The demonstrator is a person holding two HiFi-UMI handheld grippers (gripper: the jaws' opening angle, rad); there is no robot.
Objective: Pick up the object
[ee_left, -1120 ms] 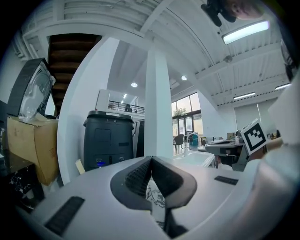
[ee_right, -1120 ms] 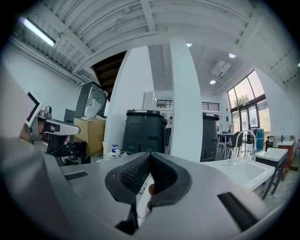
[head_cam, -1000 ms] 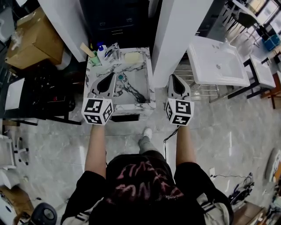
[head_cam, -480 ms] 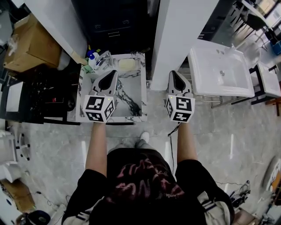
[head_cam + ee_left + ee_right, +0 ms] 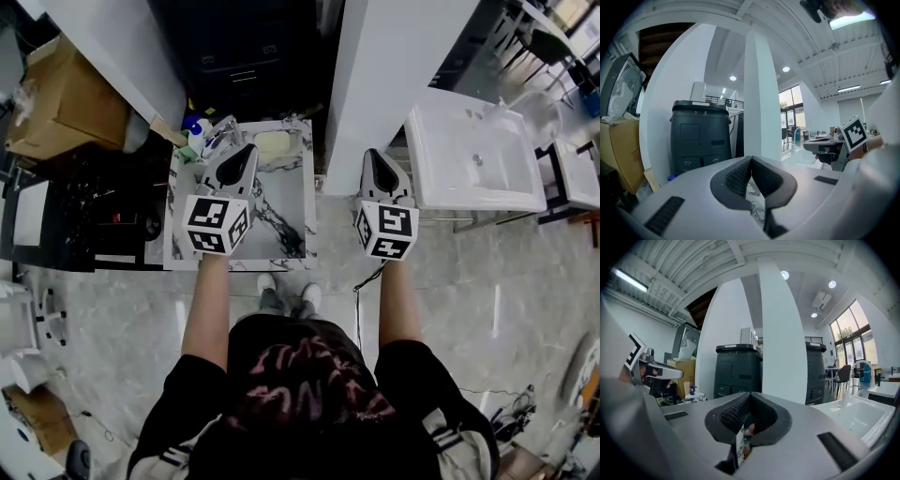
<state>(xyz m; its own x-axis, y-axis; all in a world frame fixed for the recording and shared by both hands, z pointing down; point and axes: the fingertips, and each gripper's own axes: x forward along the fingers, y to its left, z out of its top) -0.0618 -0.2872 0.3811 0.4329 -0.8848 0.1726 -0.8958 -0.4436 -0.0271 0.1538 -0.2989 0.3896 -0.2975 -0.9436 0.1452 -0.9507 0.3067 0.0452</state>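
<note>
Two grippers are held out ahead of the person, who faces a marble-patterned basin [image 5: 172,228]. Well to the left of that basin sits a cardboard box [image 5: 52,89]. On the basin's back rim, from its left corner, stand a blue-capped bottle [image 5: 195,127], a metal tap [image 5: 222,129] and a pale yellow block [image 5: 272,141]. Which of these small things is the object to pick up cannot be told; none is held. The left gripper [image 5: 249,148] [image 5: 751,159] hangs over the basin's bowl, just short of the back rim, its jaws pressed together with nothing between them. A white pillar [image 5: 384,75] rises just right of the basin. The right gripper [image 5: 373,153] [image 5: 750,394] is outside the basin, past its right rim and in front of the pillar, its jaws likewise closed and empty. Farther right of the basin stands a white washbasin [image 5: 473,150].
</note>
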